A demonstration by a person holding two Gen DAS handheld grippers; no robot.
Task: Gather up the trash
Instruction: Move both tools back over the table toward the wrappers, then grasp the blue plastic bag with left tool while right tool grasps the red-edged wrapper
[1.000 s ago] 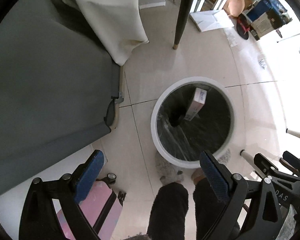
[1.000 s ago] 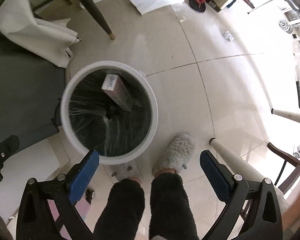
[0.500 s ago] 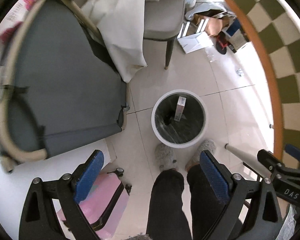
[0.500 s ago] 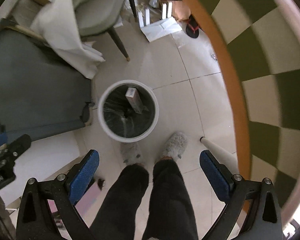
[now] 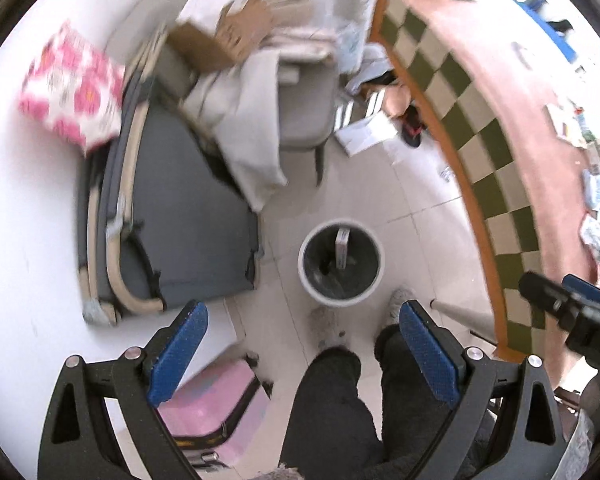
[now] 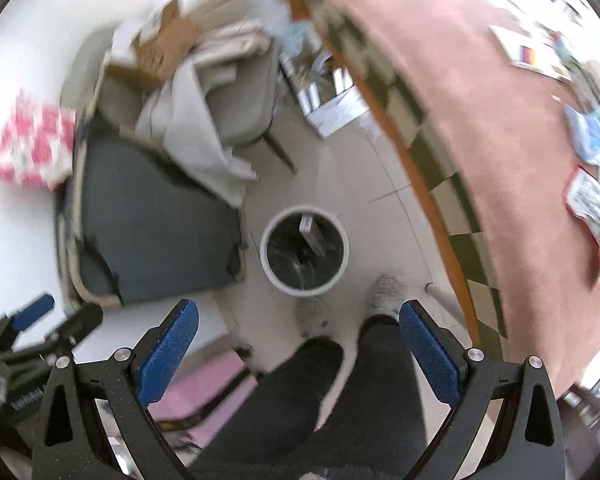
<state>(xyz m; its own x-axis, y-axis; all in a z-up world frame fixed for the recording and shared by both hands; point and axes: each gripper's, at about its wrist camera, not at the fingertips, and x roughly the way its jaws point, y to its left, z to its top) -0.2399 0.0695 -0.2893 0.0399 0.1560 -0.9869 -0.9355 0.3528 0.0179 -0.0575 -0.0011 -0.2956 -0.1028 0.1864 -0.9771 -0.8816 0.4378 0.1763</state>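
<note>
Seen from high above the tiled floor (image 5: pixel 360 184): a white-rimmed bin (image 5: pixel 341 263) with a dark liner, at frame centre in both wrist views, already holding one small box (image 5: pixel 342 247) propped on end against the inner wall. Left gripper (image 5: pixel 302 354) with blue-padded fingers (image 5: pixel 178 354) spread wide and nothing between them; right gripper (image 6: pixel 298 352) likewise spread and empty, fingers (image 6: pixel 168 354) framing dark trouser legs and two grey slippers (image 6: pixel 386 292) planted just beside the bin's near rim. Both tools apparently held up at counter height, probably to bring the remaining litter within reach. Along the right edge of each frame, a pink counter (image 6: pixel 480 128) with a checkered green-and-cream skirt, carrying crumpled wrappers (image 6: pixel 594 208) and other packets, blurred but likely the trash yet to be gathered. At left of frame, a grey folding cot (image 5: pixel 188 216); above it, a pale chair (image 5: pixel 304 112) draped with cloth and topped by a cardboard box (image 5: pixel 228 36); at lower left, a pink suitcase (image 5: pixel 208 412) on the floor. Bin placed just beside the counter's edge, presumably so each piece needs only a short carry and a drop. Task judged early: one item binned, several left on the counter.
</note>
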